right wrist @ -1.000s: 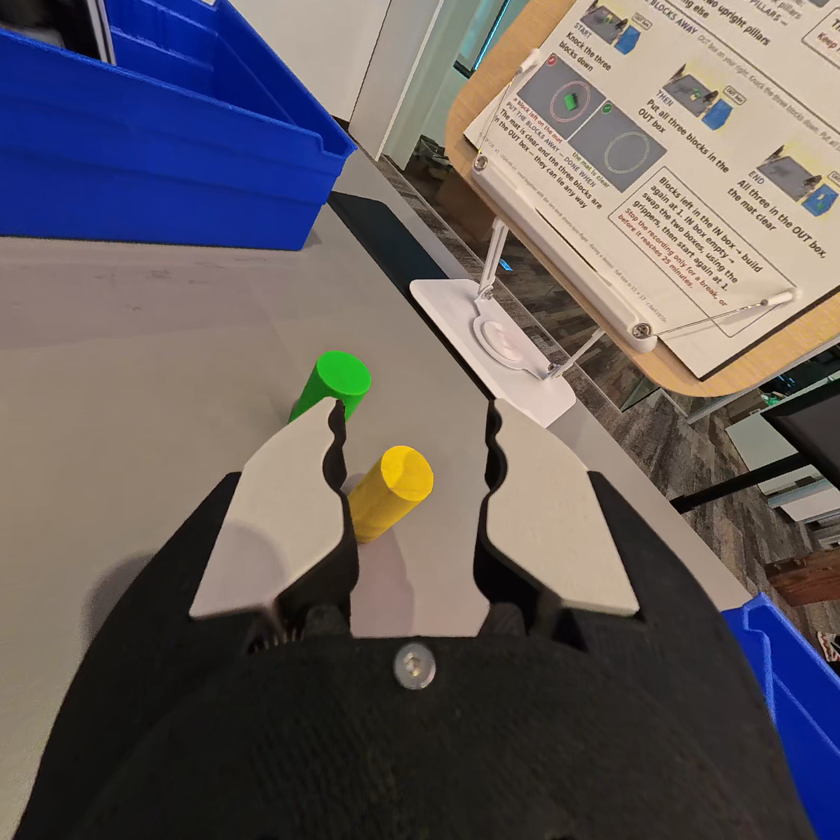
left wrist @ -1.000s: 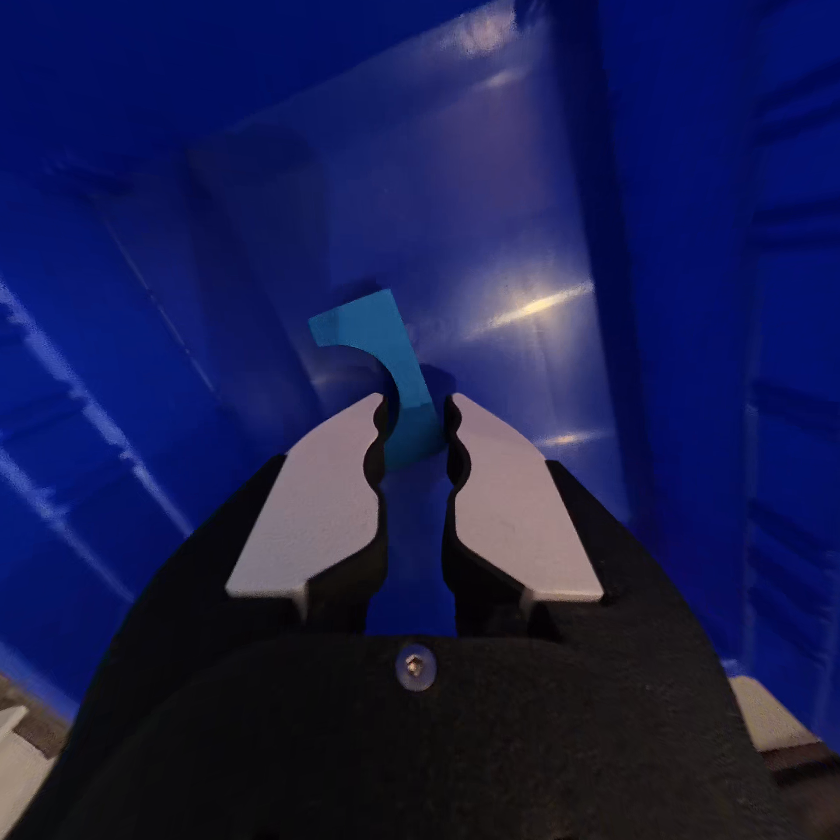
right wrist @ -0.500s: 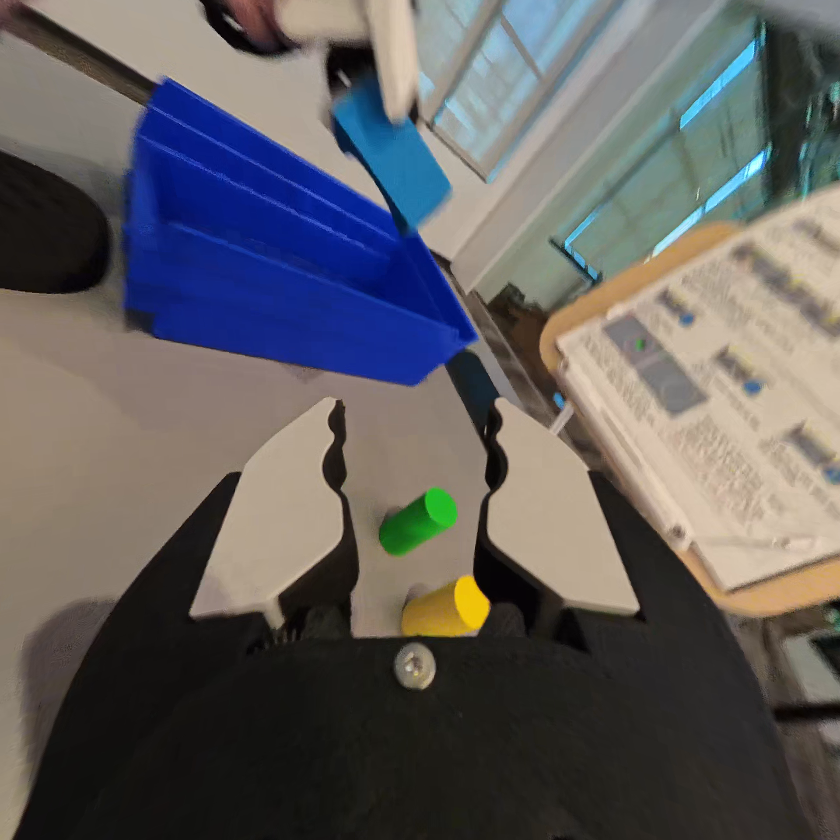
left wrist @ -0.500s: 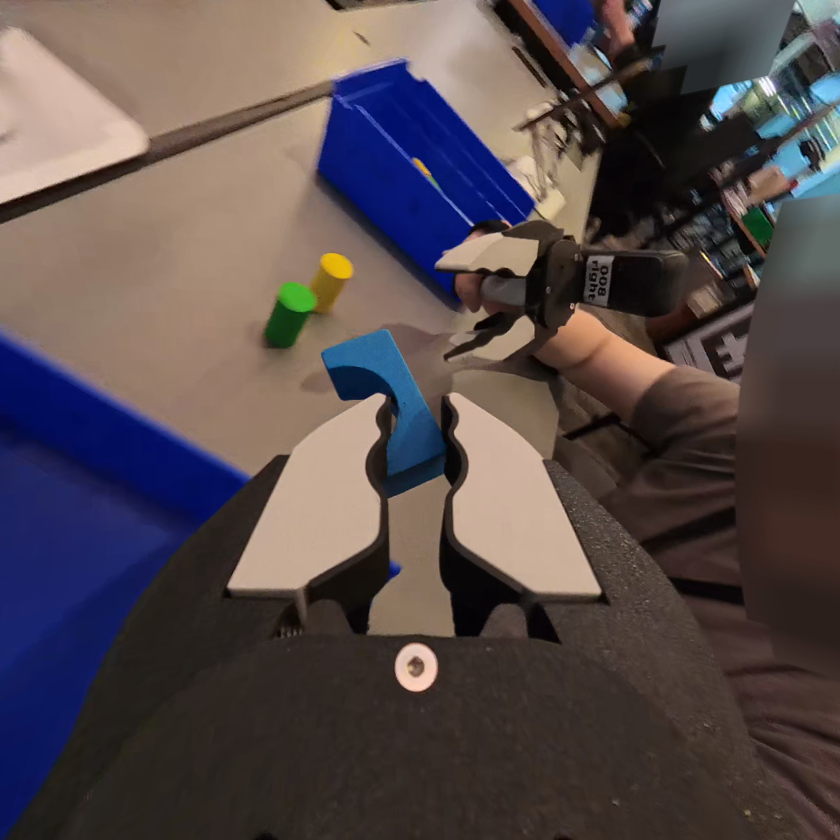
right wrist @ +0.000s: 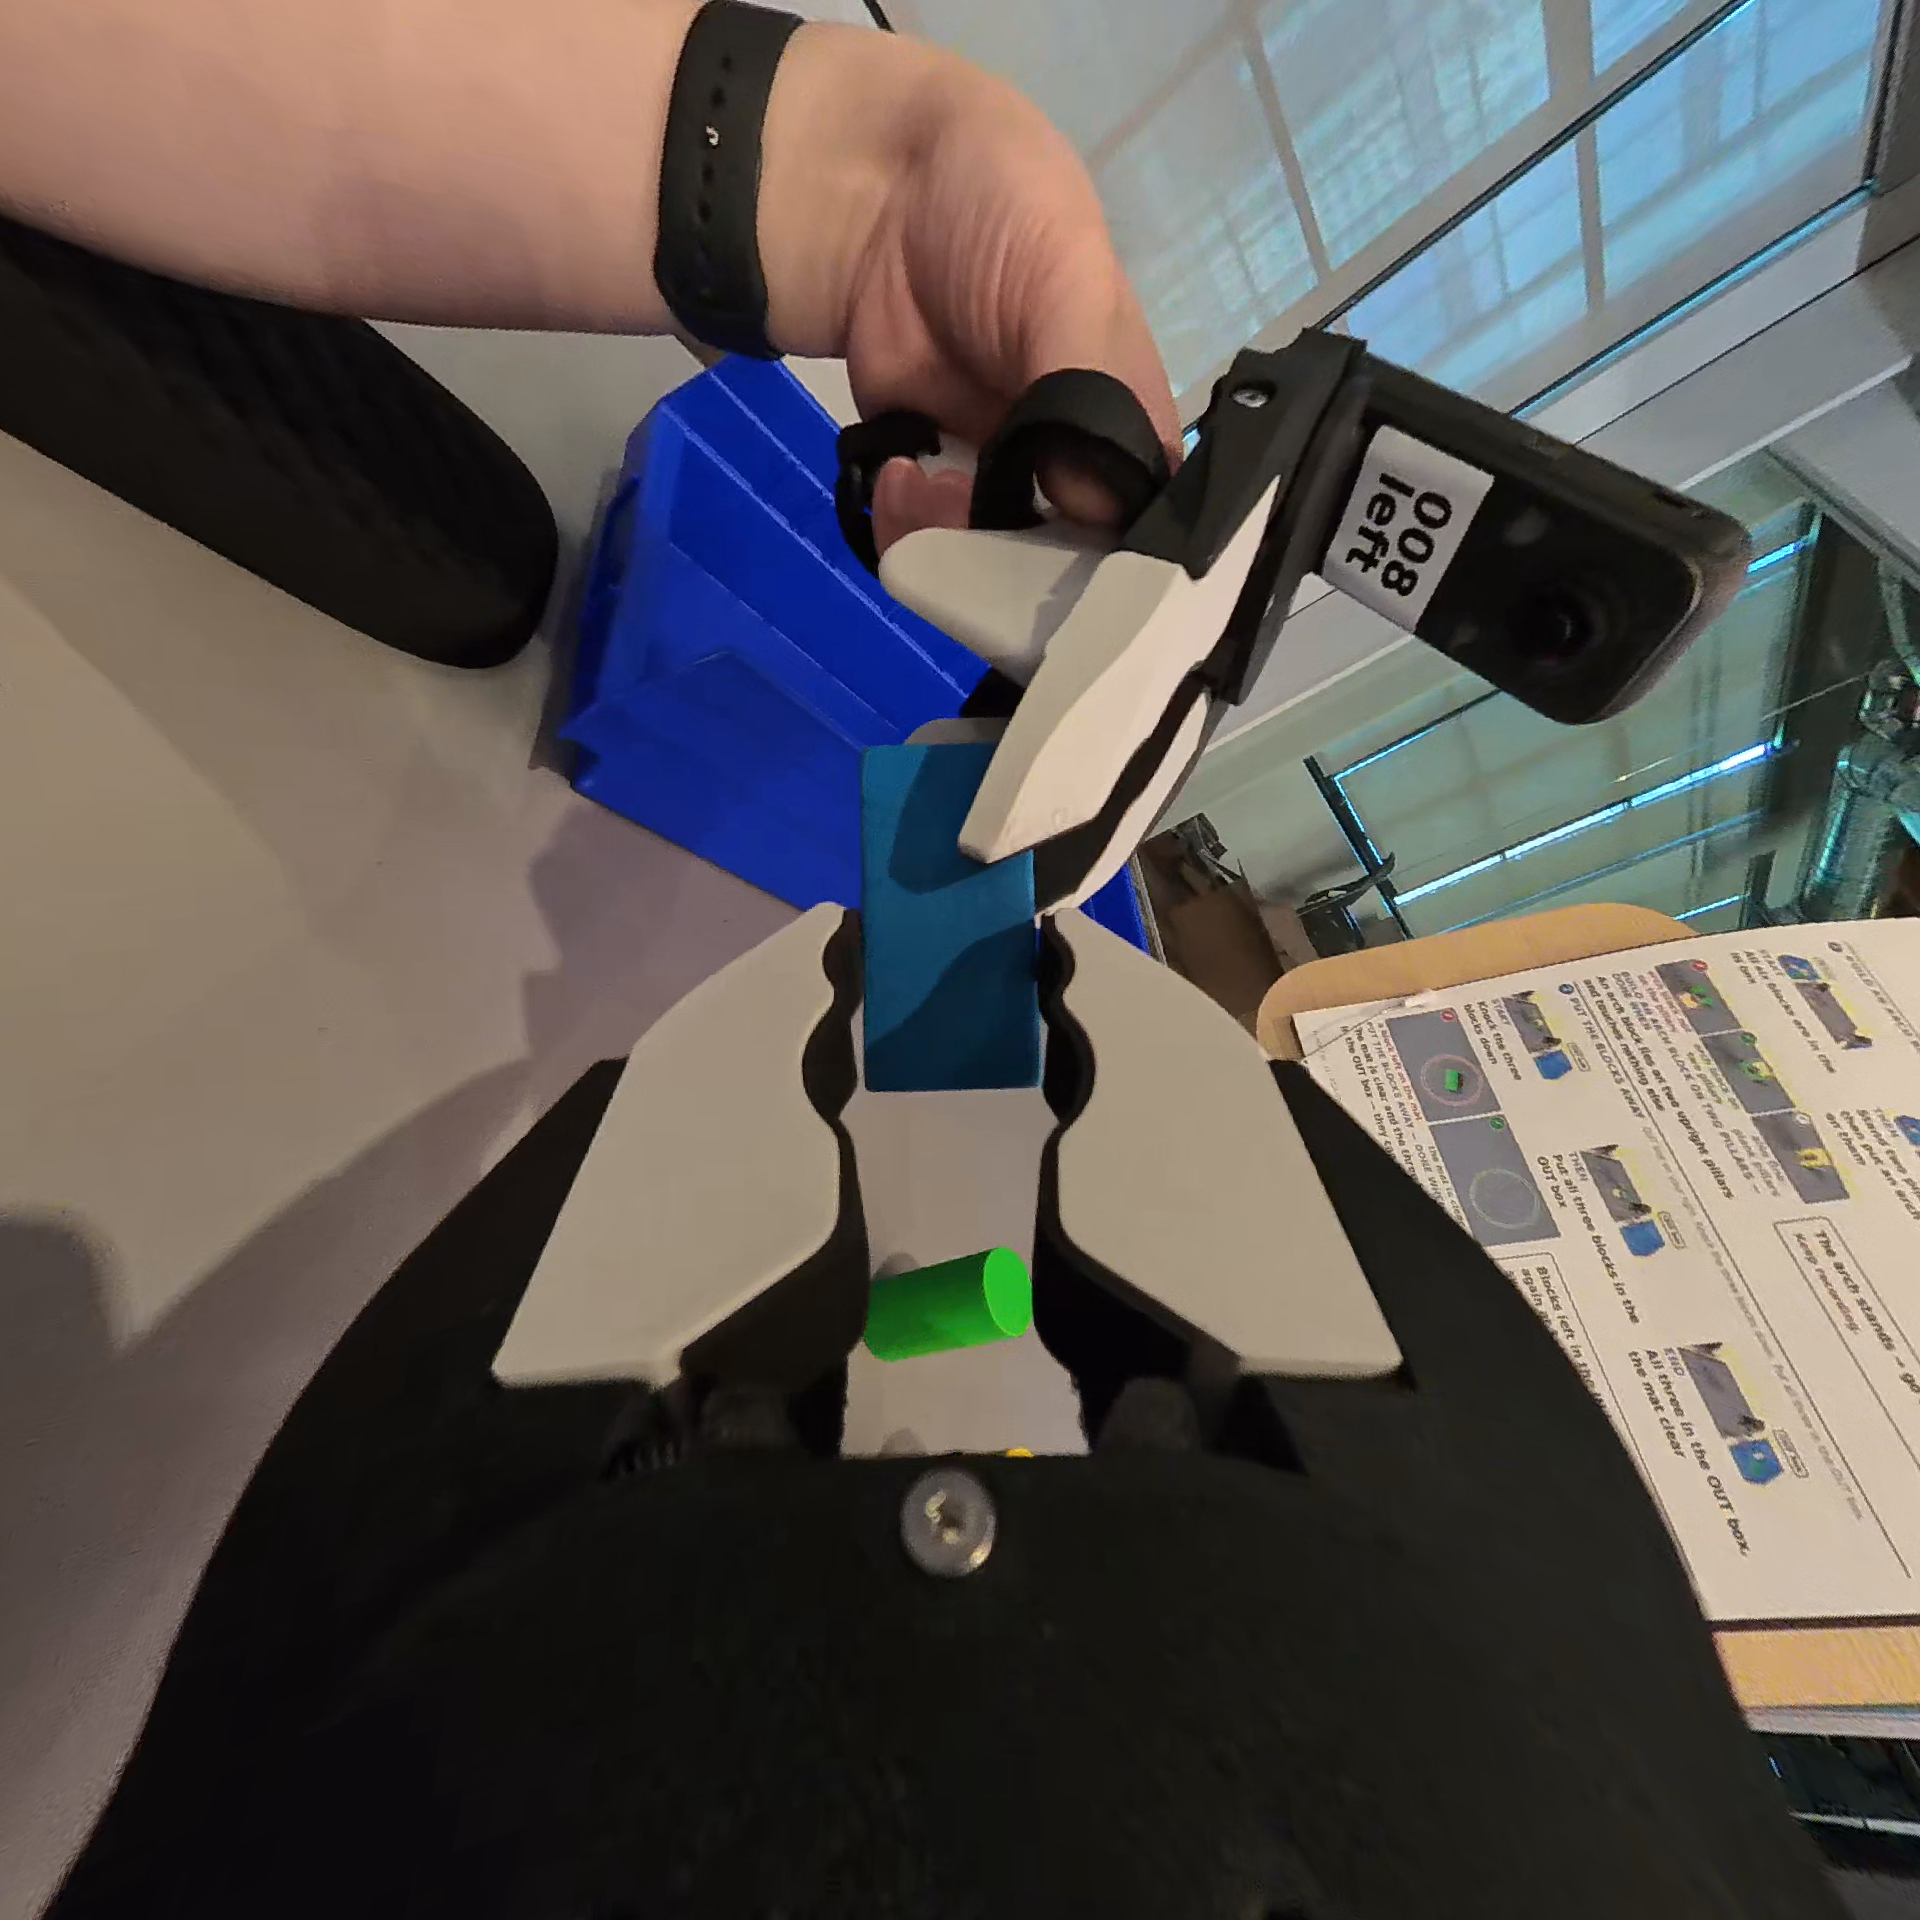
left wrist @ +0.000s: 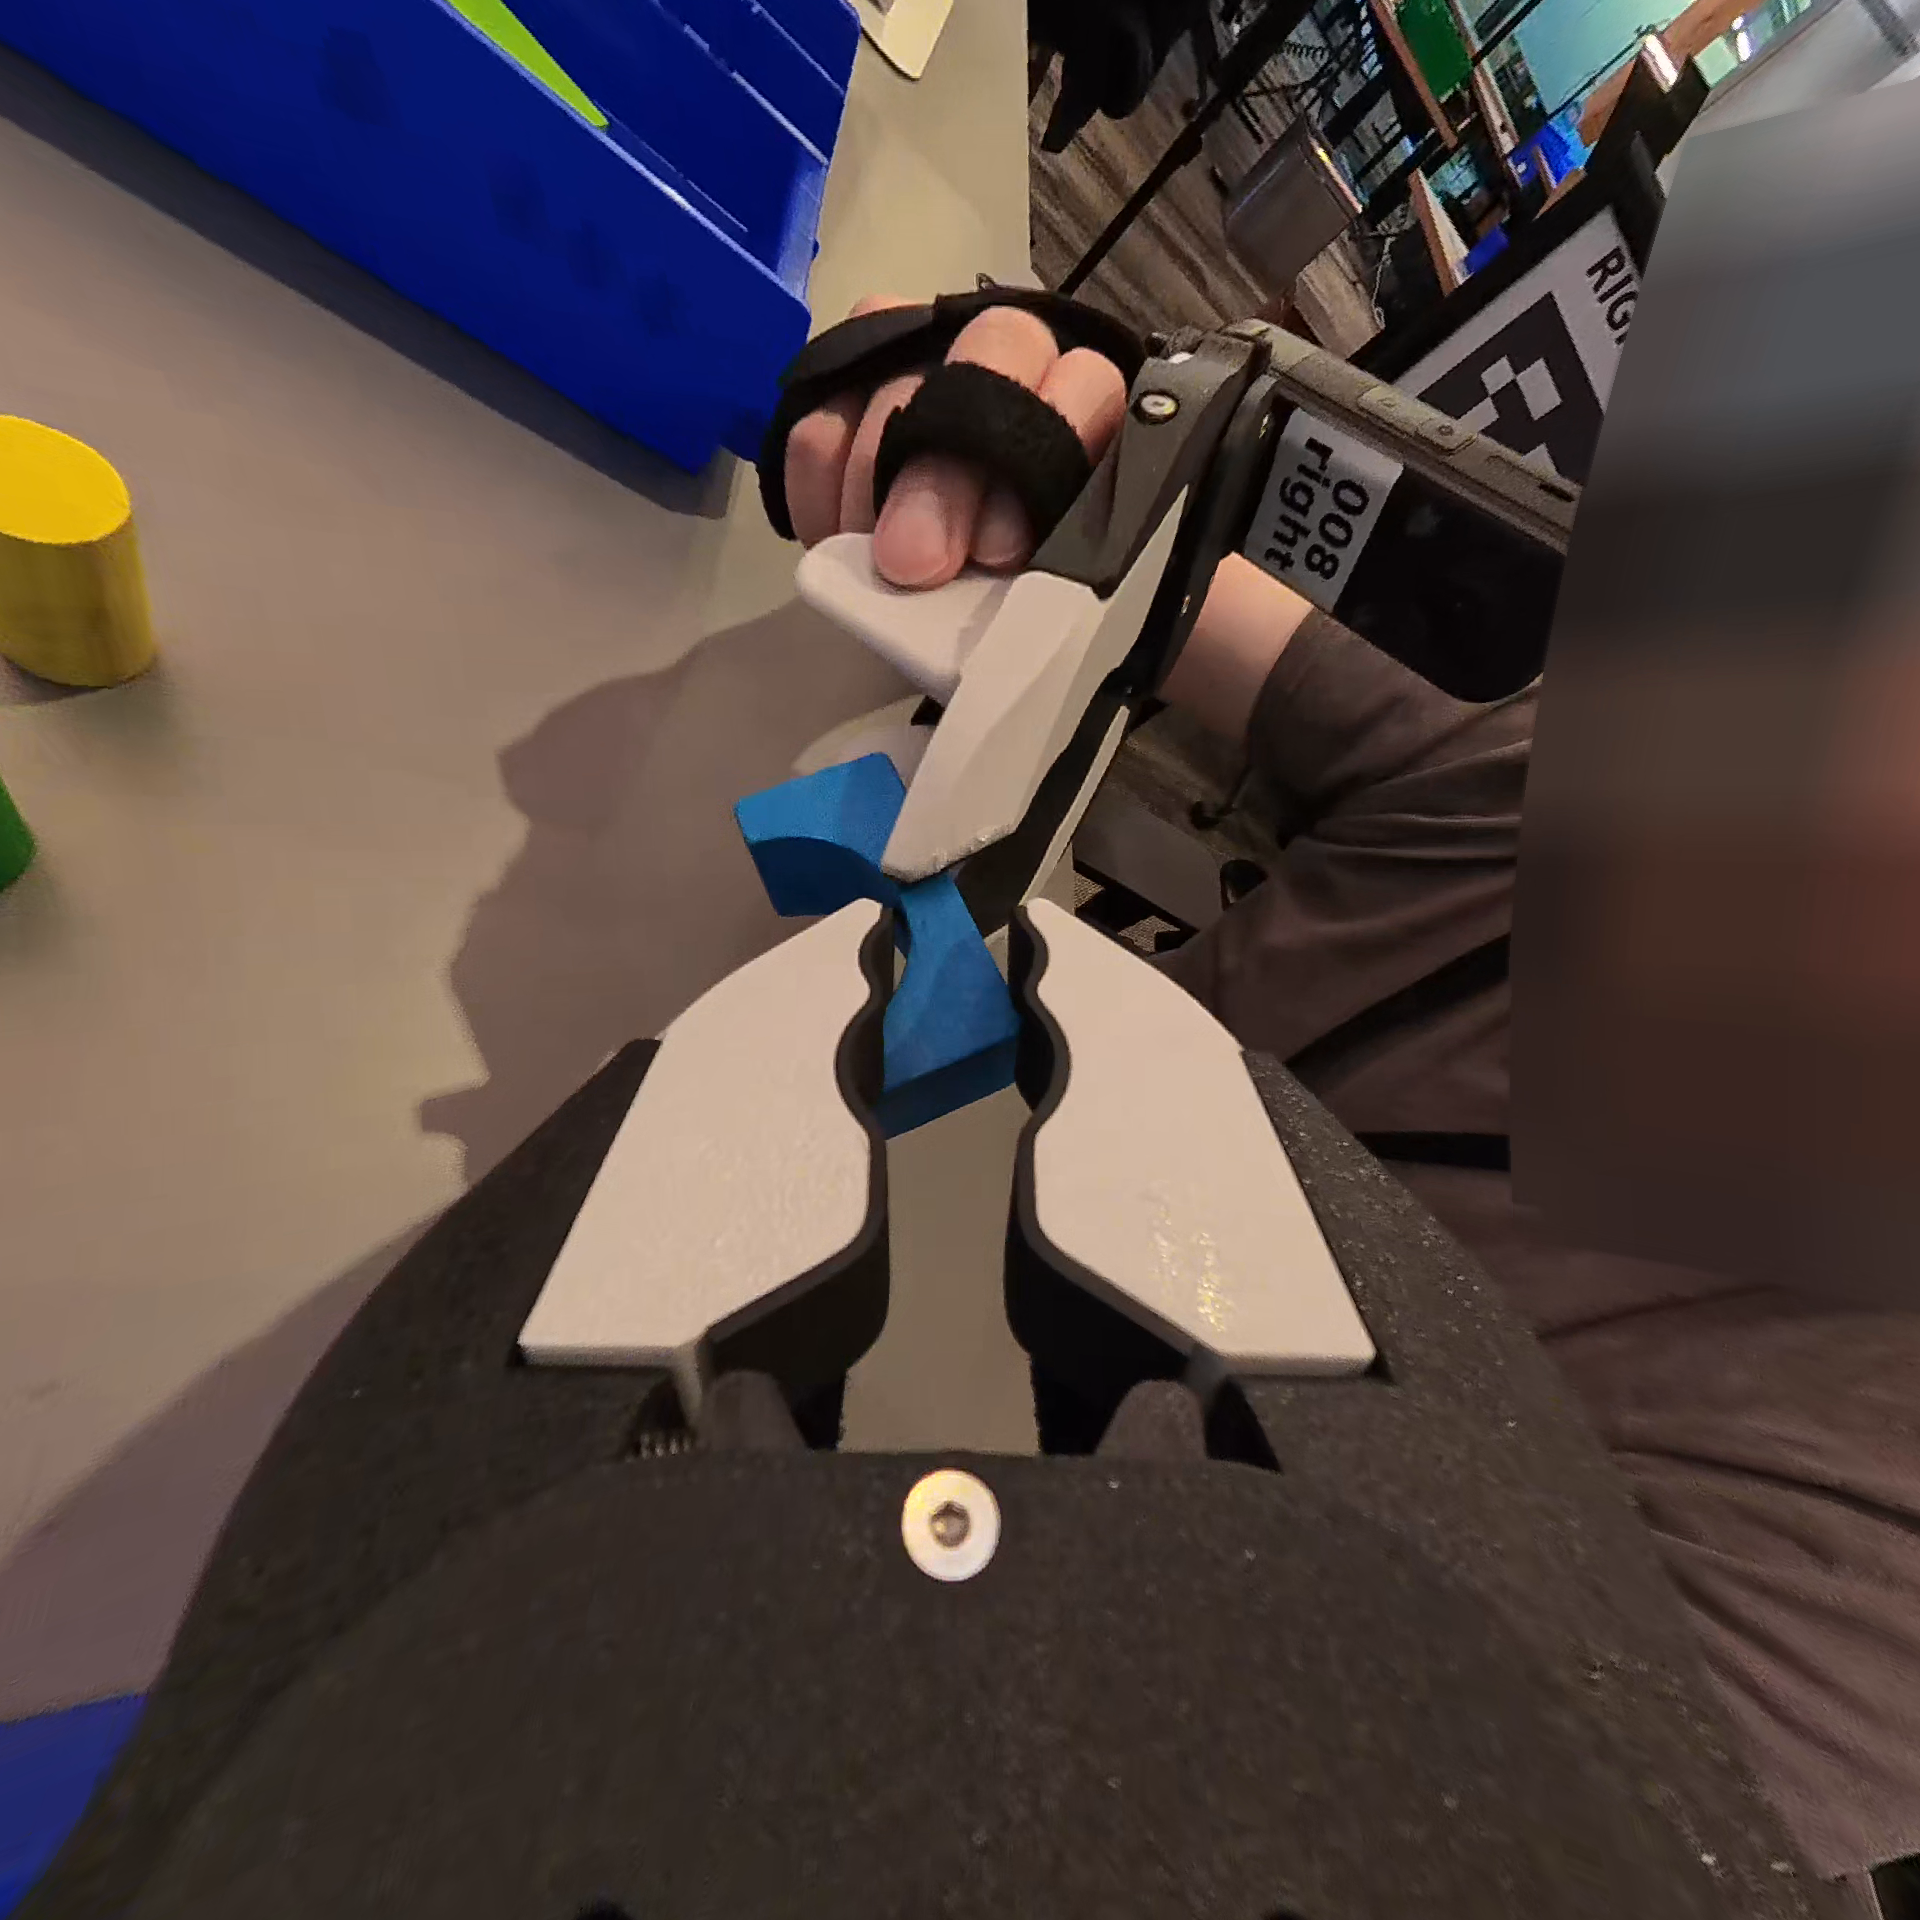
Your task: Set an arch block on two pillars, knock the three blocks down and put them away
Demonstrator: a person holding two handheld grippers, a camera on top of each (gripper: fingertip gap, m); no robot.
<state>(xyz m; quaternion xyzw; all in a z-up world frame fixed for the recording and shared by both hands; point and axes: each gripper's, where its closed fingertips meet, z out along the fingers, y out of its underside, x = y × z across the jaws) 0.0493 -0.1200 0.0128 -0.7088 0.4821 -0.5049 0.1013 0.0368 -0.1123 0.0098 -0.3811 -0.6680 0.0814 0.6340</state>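
The blue arch block is held in the air above the grey table. My left gripper is shut on one end of it. My right gripper is shut on its flat sides. Each gripper shows in the other's view, the right one from the upper right, the left one from above. The yellow cylinder stands at the far left, the green cylinder at the frame edge. The green one also shows below my right gripper's fingers.
A blue bin stands on the table behind the cylinders, and another blue bin lies beyond the arch. An instruction sheet on a wooden board stands at the right. A black rounded object is at the upper left. My left and right fingertips are right by each other. The black rounded object is about 25 cm from both grippers' fingertips.
My left gripper lifted the arch out of the blue bin and carried it over the table. My right gripper left the cylinders, rose to the arch and closed on it.
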